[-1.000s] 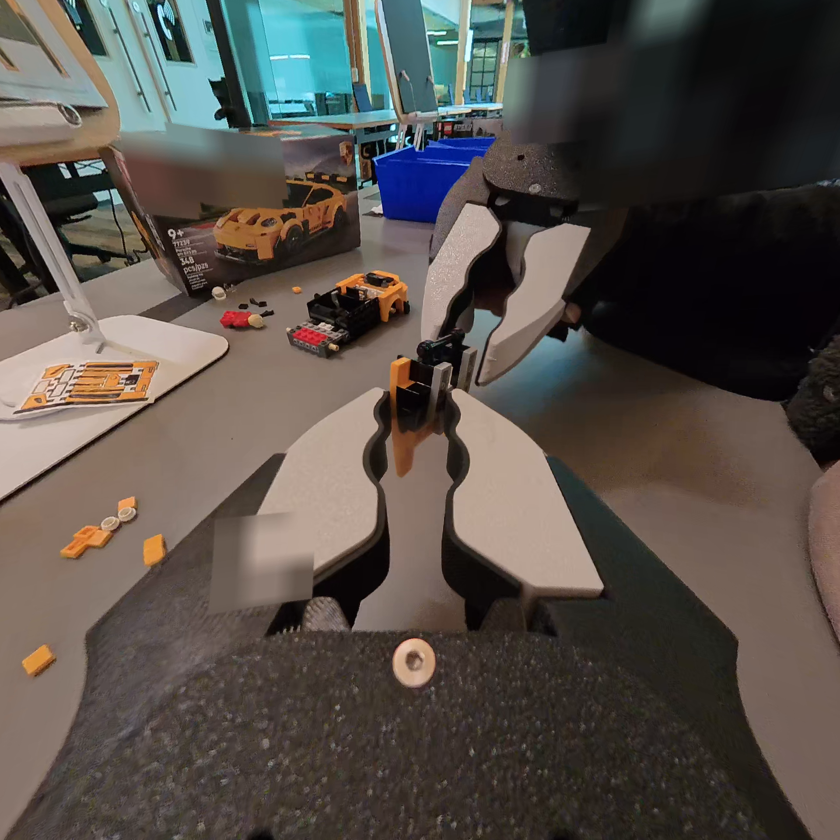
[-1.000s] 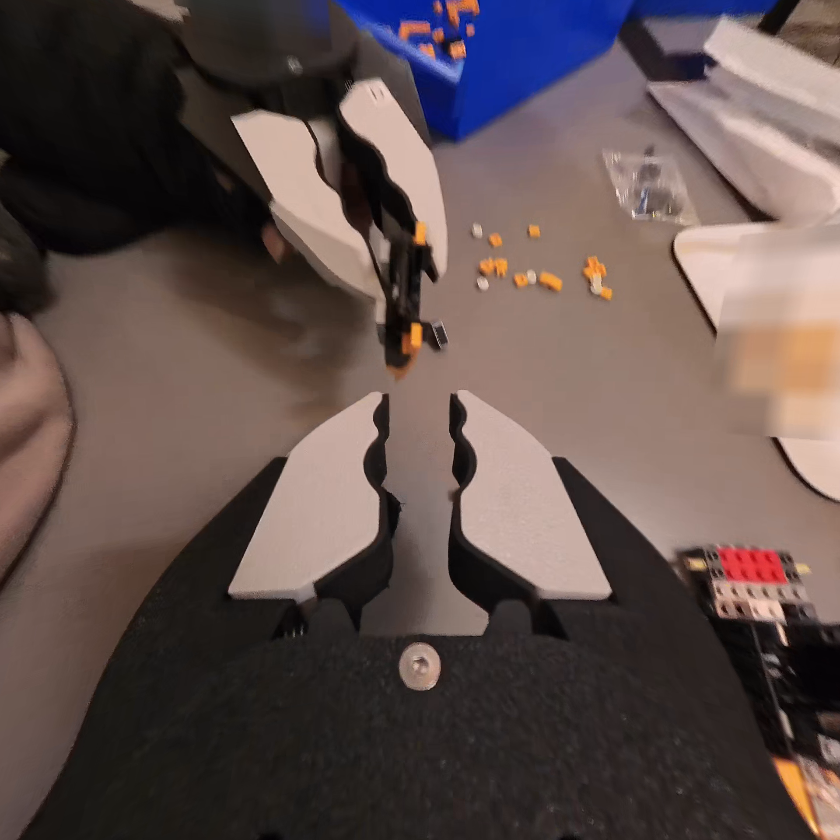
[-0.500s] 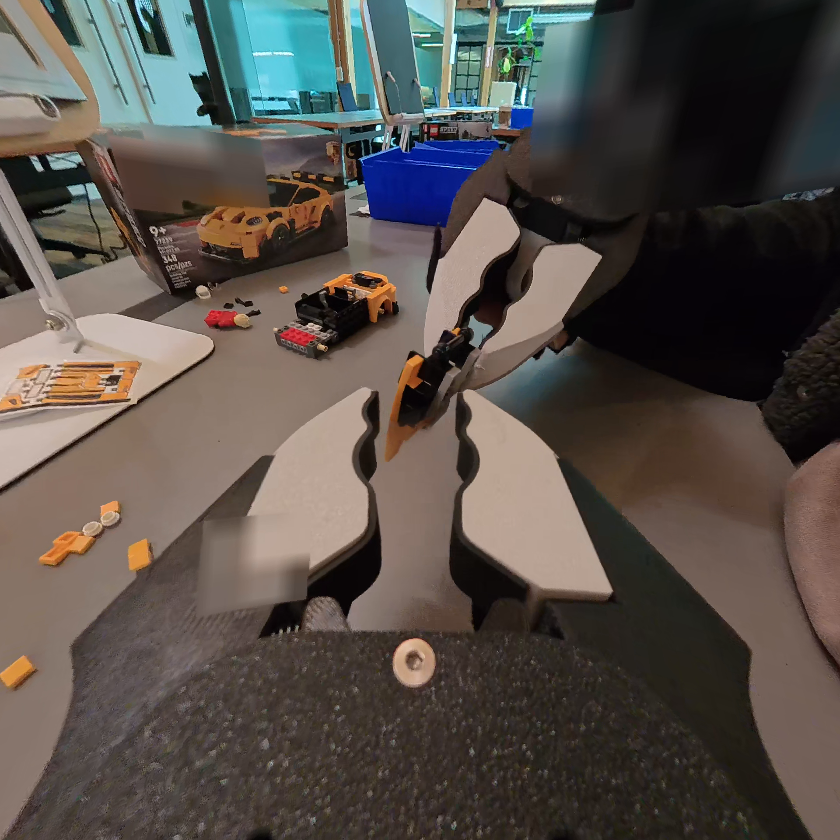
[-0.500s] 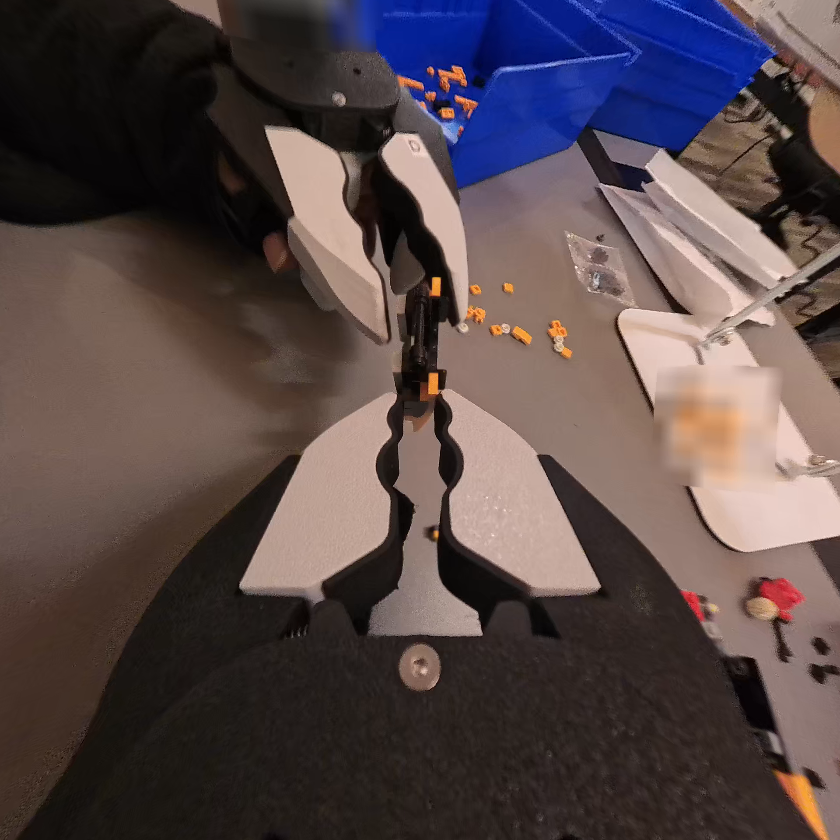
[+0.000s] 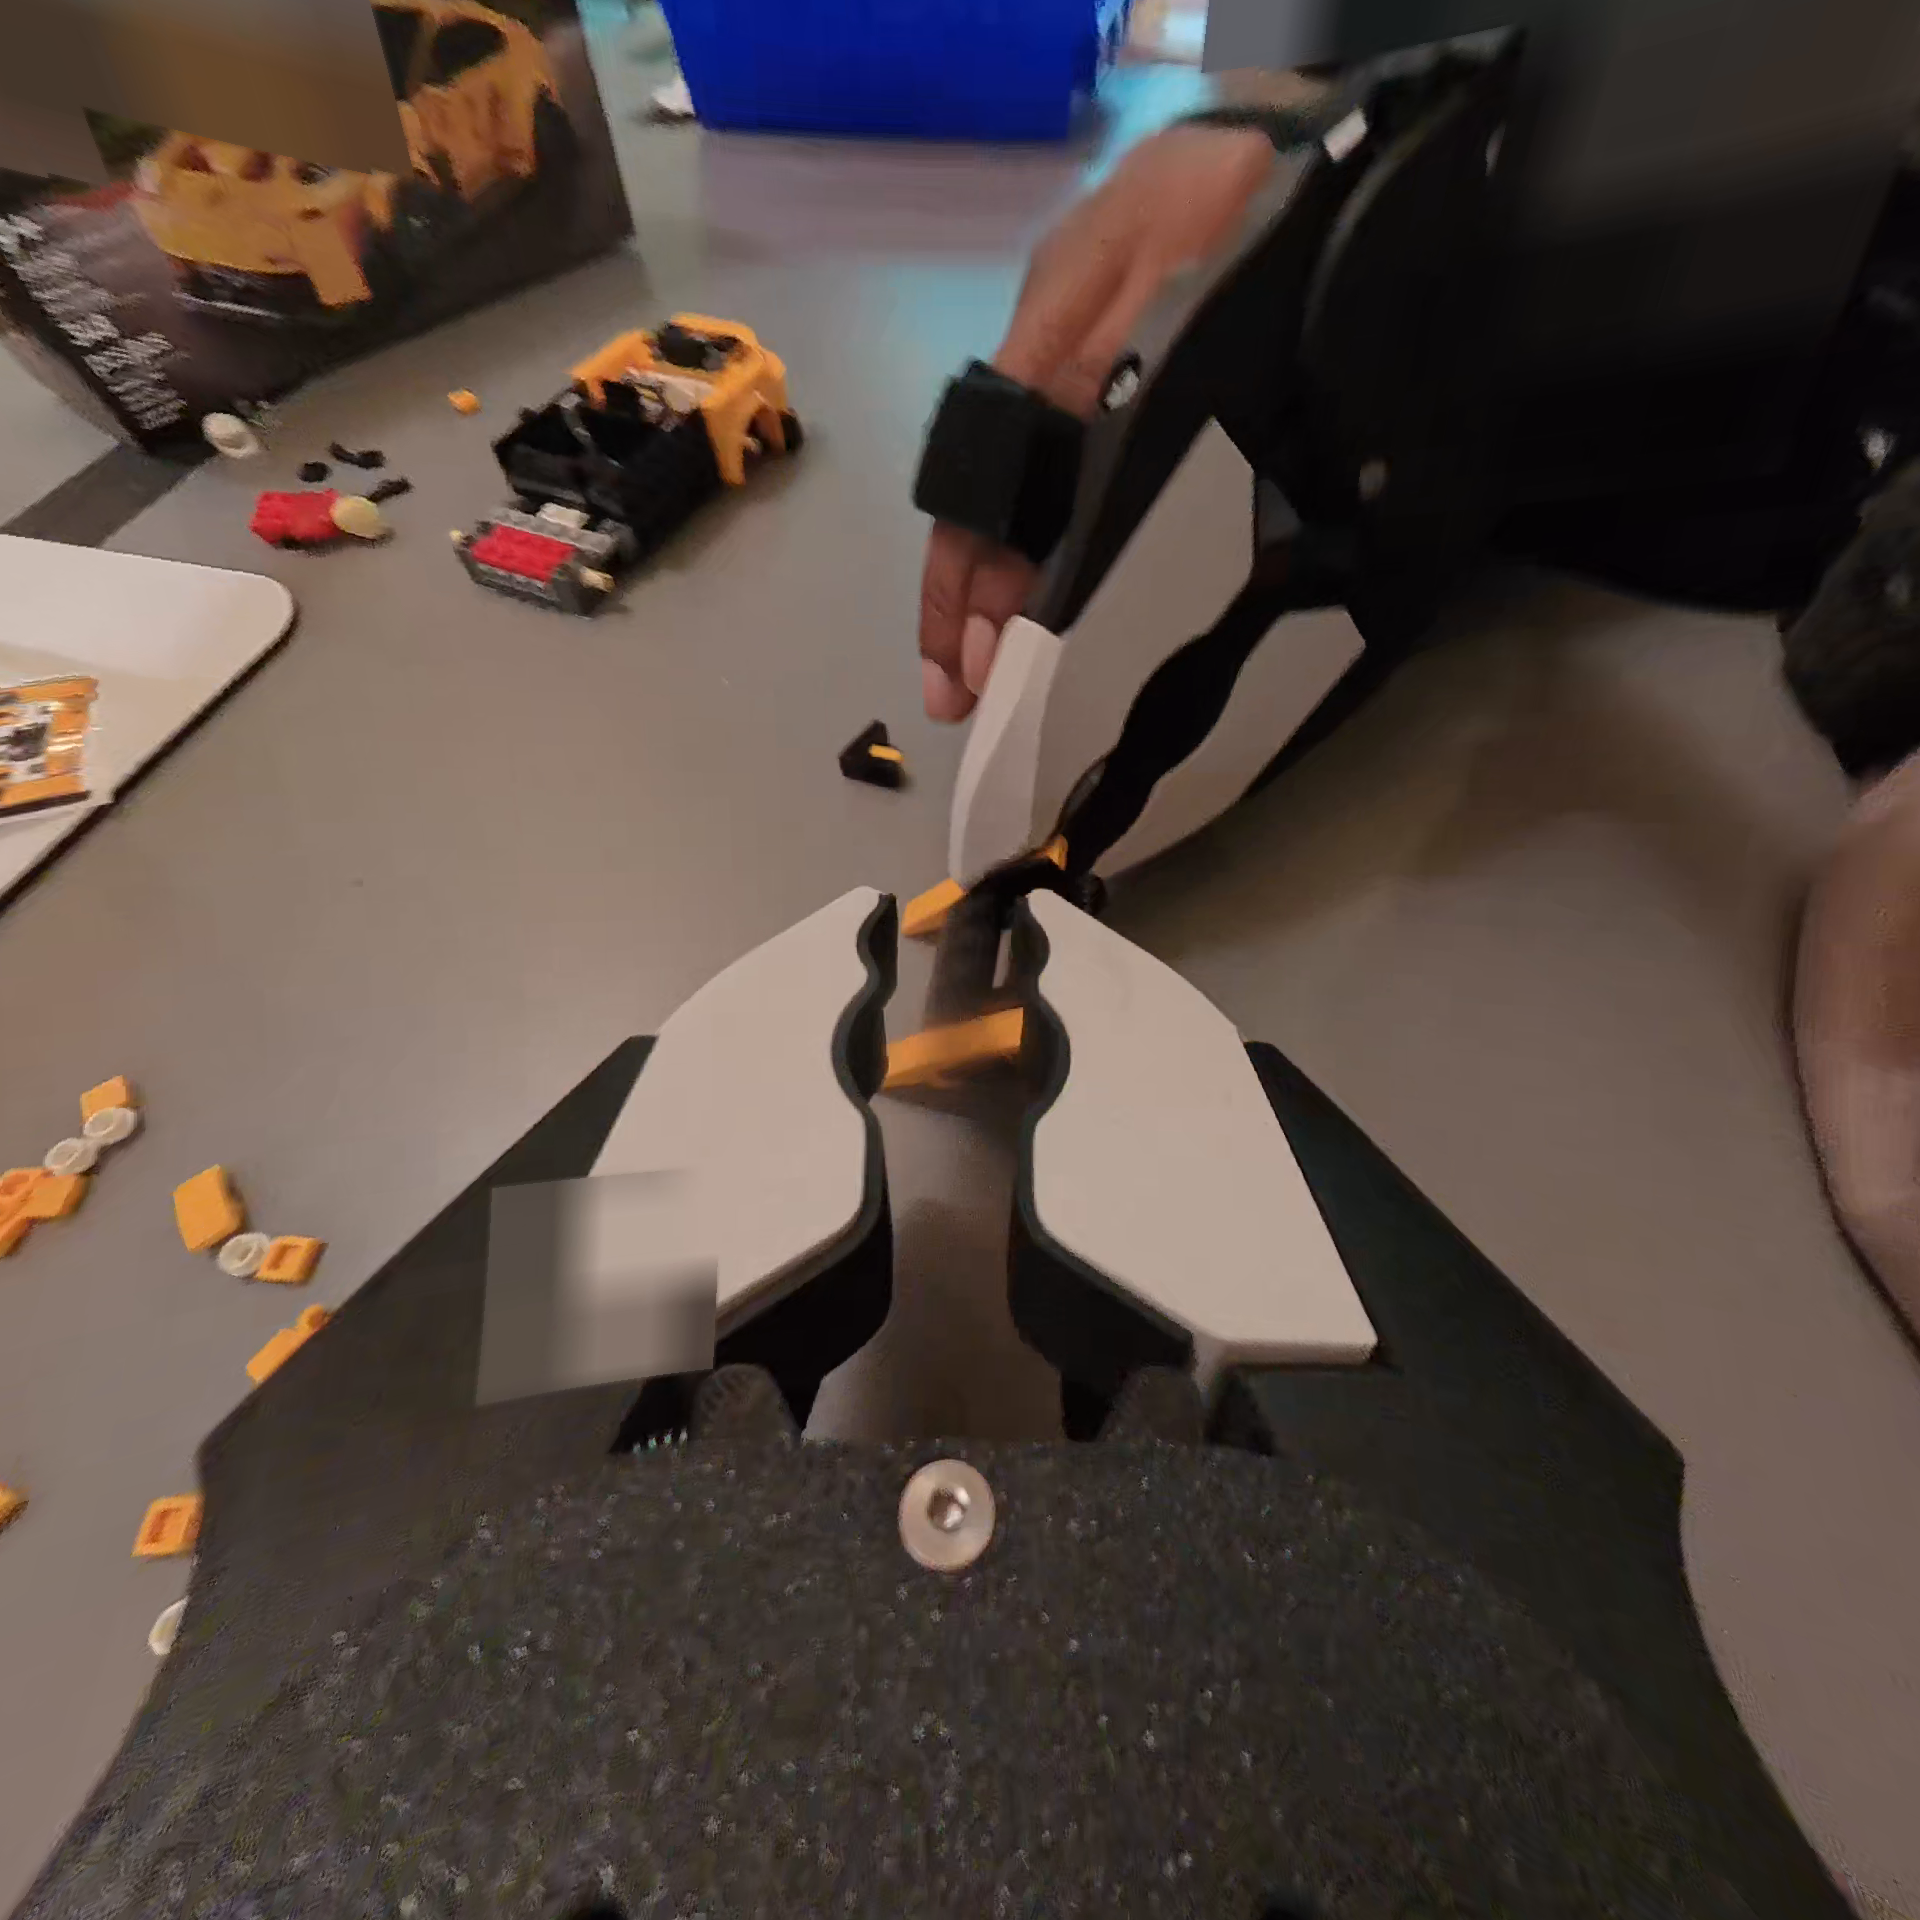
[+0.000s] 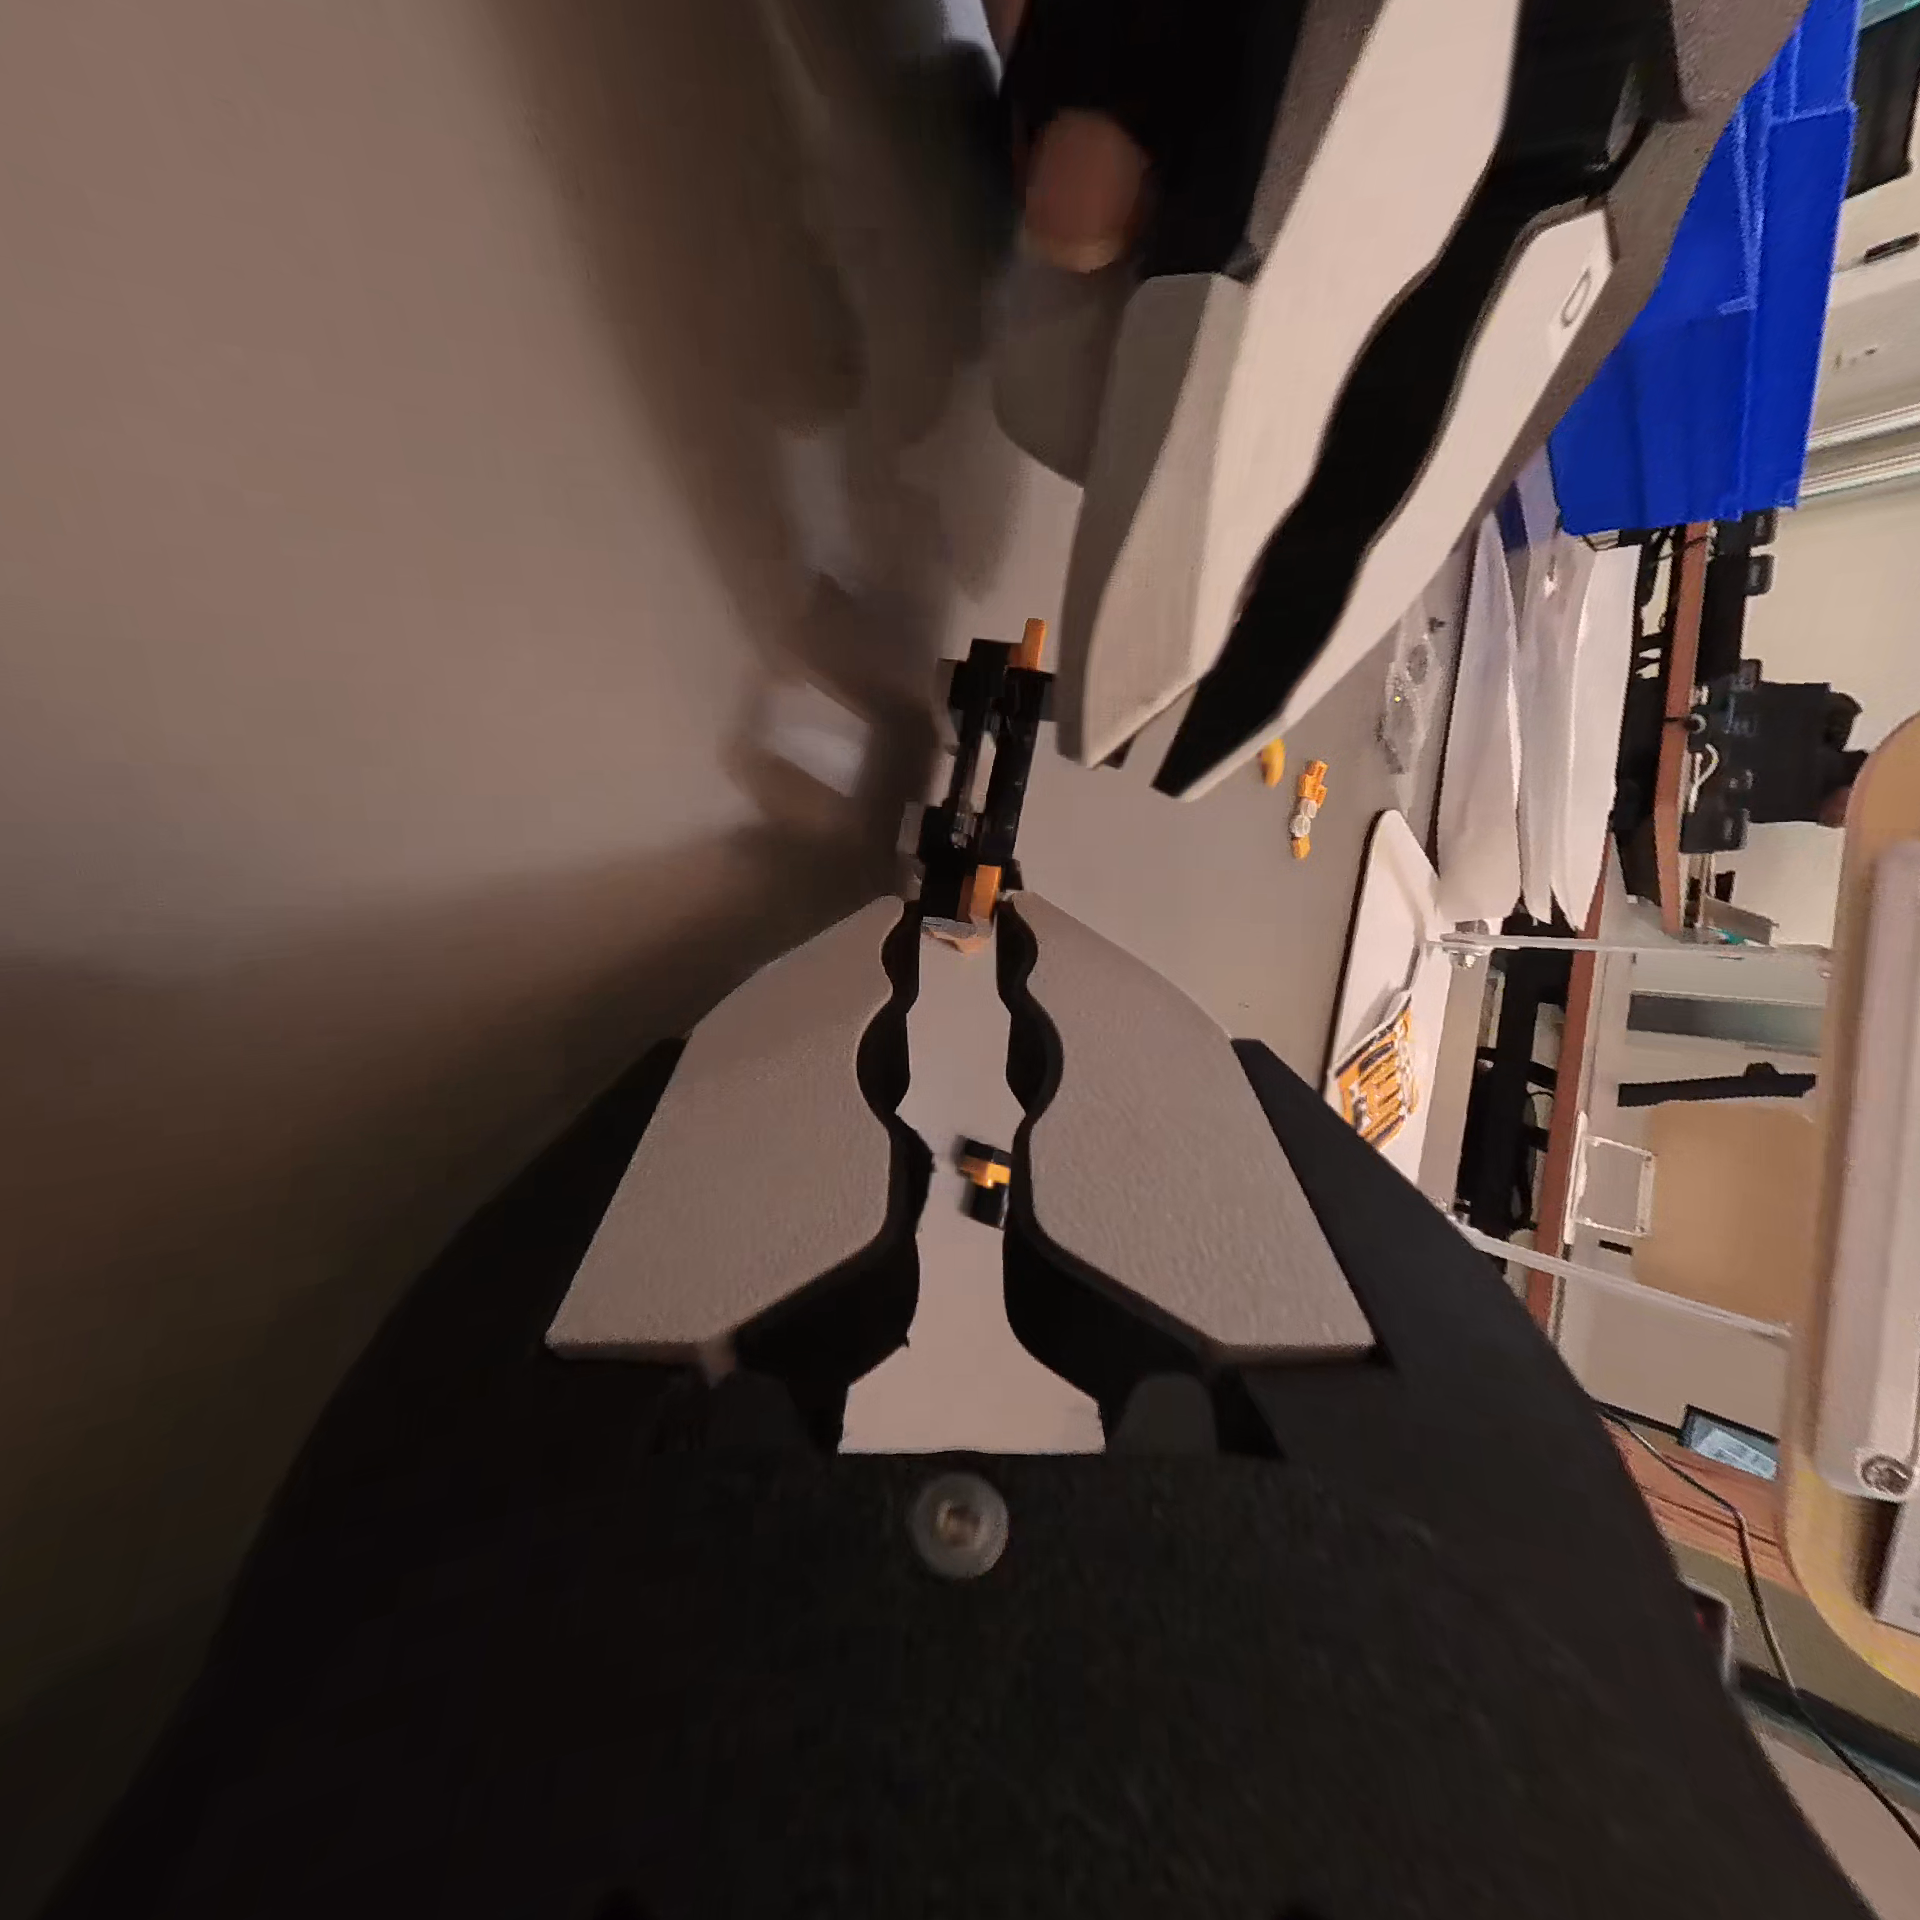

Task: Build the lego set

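The right gripper (image 6: 958, 914) pinches one end of a slim black-and-orange lego sub-assembly (image 6: 982, 774), its jaws closed on the piece's orange-tipped foot. The left gripper (image 5: 951, 920) has its jaws parted around the other end of that same piece, with an orange plate (image 5: 956, 1044) of it sitting in the gap; whether those fingers actually bear on it, I cannot tell. The half-built yellow car (image 5: 639, 462) sits on the grey table (image 5: 520, 831) well beyond the sub-assembly, to its left, and one small black-and-orange piece (image 5: 873, 758) lies loose between the two. Both views are smeared (the hands are clearly moving). To do this well, I'd say one tool should grip firmly before the other lets go, and the piece should stay square to the fingers so nothing pops off.
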